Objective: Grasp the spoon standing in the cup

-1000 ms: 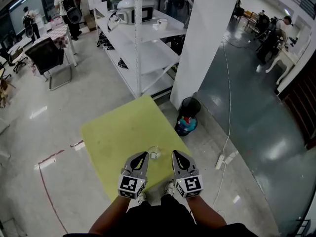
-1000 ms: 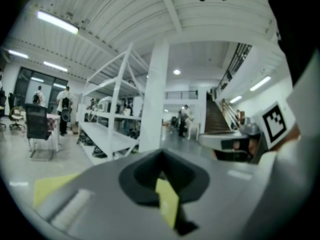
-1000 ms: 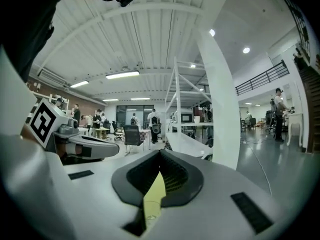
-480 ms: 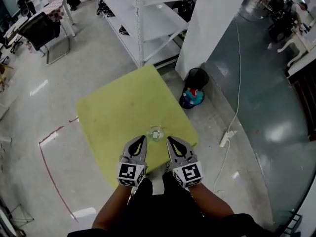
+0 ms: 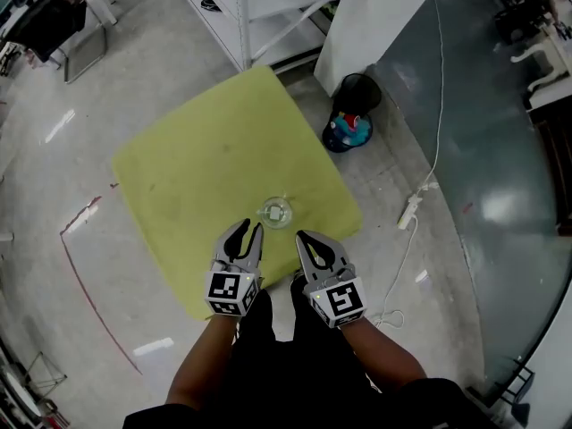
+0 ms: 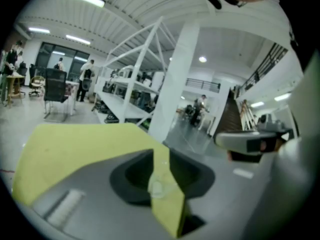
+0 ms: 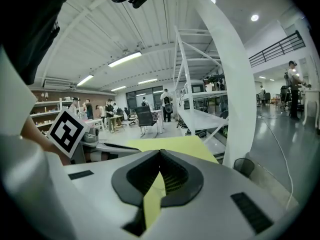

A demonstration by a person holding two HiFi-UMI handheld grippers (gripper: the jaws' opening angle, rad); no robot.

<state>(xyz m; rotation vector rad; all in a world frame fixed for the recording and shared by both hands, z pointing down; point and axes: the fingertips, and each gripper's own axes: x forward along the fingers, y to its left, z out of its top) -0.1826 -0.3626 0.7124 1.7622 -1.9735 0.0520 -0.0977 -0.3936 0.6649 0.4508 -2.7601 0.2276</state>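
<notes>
The left gripper, jaws slightly parted, and the right gripper, jaws closed on nothing, hover near the cup on the yellow table.

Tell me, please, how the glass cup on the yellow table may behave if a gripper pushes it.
The cup looks like clear glass, so it is probably fragile and slippery. It looks small and stands fairly near the table edge, so a push might slide or tip it off.

The cup stood close to my counter's near edge, with open yellow top on every side of it.
</notes>
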